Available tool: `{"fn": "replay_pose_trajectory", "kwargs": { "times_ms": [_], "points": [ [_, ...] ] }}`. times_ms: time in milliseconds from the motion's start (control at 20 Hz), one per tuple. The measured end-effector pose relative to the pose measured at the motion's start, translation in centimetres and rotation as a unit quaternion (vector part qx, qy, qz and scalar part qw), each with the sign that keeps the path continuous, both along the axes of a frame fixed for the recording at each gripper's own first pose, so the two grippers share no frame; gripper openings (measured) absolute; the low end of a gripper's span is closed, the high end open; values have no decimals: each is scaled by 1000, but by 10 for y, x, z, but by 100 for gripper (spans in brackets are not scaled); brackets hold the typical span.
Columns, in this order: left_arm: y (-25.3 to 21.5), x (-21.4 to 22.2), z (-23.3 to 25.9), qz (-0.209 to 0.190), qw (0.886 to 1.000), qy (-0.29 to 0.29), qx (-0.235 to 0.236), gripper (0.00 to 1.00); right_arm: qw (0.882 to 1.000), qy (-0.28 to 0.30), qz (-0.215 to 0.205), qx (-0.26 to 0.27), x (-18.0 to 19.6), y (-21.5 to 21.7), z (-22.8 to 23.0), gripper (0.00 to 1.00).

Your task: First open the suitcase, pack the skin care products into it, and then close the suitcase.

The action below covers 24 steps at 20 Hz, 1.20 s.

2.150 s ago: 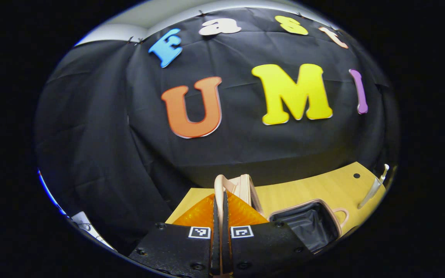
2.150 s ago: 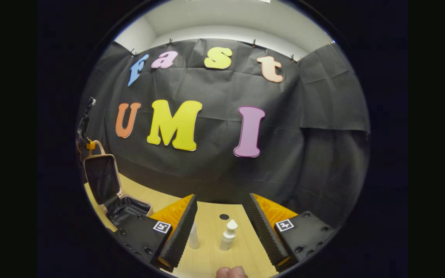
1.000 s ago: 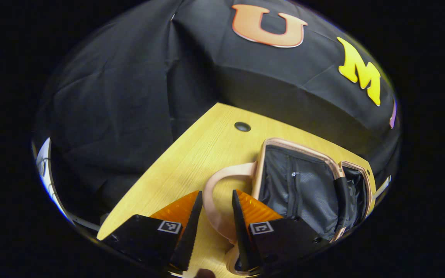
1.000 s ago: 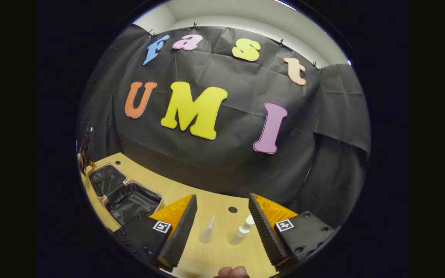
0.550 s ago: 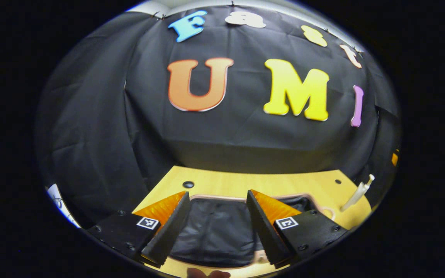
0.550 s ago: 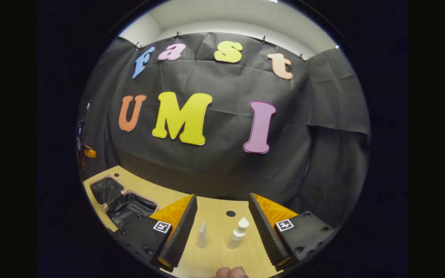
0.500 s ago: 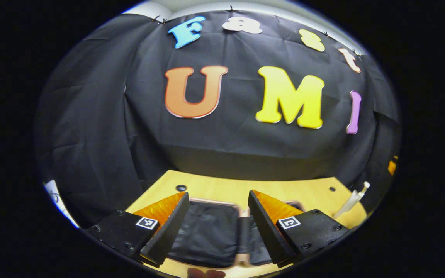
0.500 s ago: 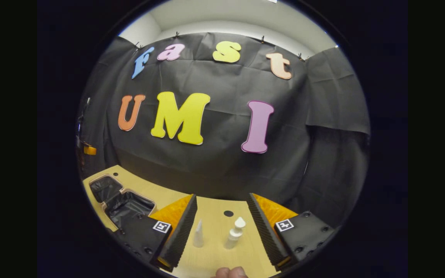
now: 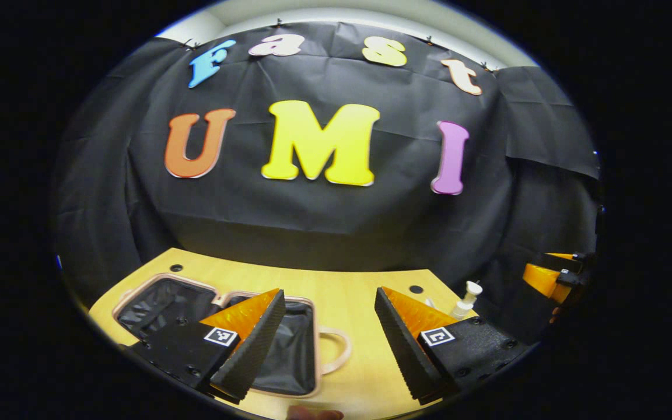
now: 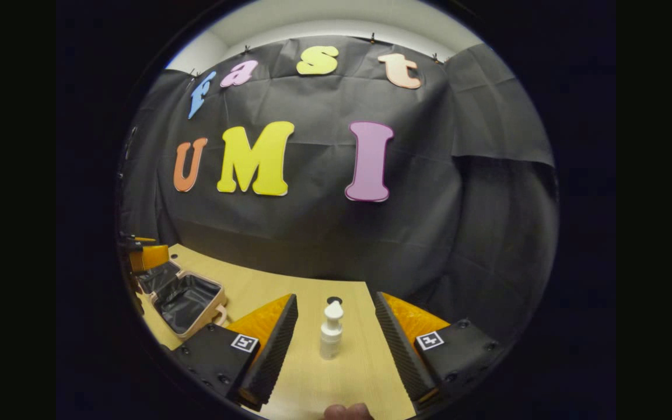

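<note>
The pink-rimmed suitcase (image 9: 315,344) lies open and flat on the wooden table, its black lining showing, its handle toward the table's middle. My left gripper (image 9: 329,291) hovers open over the case's right half and holds nothing. A white pump bottle (image 9: 465,298) stands upright to the right, just past my right-hand finger, with a smaller white item (image 9: 429,303) beside it. In the right gripper view the pump bottle (image 10: 330,332) stands between the spread fingers of my open right gripper (image 10: 336,300), untouched. The suitcase (image 10: 213,294) lies far left there, with the left gripper (image 10: 148,255) above it.
The wooden table (image 9: 347,280) ends at the black cloth wall behind. Small round holes sit in it near the case (image 9: 176,268) and near the bottle (image 10: 333,300). The right gripper (image 9: 549,277) shows at the far right of the left gripper view. A fingertip (image 10: 345,412) shows at the bottom edge.
My left gripper let go of the suitcase handle and opened; the lid now lies flat. The left view swung right. My right gripper shifted so the pump bottle stands centred between its fingers.
</note>
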<state>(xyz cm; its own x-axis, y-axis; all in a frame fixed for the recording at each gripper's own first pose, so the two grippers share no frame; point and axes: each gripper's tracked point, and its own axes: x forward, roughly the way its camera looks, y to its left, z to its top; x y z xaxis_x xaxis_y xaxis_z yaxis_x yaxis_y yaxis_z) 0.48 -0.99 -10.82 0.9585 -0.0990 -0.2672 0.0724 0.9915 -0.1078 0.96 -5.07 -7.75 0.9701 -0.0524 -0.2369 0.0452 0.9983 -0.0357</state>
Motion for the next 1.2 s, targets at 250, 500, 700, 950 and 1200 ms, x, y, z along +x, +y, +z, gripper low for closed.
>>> {"fn": "replay_pose_trajectory", "kwargs": {
  "times_ms": [250, 500, 700, 950, 1200],
  "points": [
    [-73, -3, -29, -61, 998, 19, 17, 98, 1000, 14, -8, 15, 0, -21, -12, 80],
    [-129, 11, -101, -89, 994, 70, 1, 99, 999, 39, -10, -2, -10, -44, -24, 81],
    [-156, 41, -166, -96, 991, 81, 48, 99, 997, 76, -24, -18, -22, -76, -48, 80],
    [-168, 64, -210, -92, 988, 118, 48, 98, 995, 93, -26, -20, -23, -84, -55, 80],
    [-178, 76, -237, -121, 981, 137, 71, 98, 994, 103, -29, -13, -18, -89, -63, 78]
  ]
}}
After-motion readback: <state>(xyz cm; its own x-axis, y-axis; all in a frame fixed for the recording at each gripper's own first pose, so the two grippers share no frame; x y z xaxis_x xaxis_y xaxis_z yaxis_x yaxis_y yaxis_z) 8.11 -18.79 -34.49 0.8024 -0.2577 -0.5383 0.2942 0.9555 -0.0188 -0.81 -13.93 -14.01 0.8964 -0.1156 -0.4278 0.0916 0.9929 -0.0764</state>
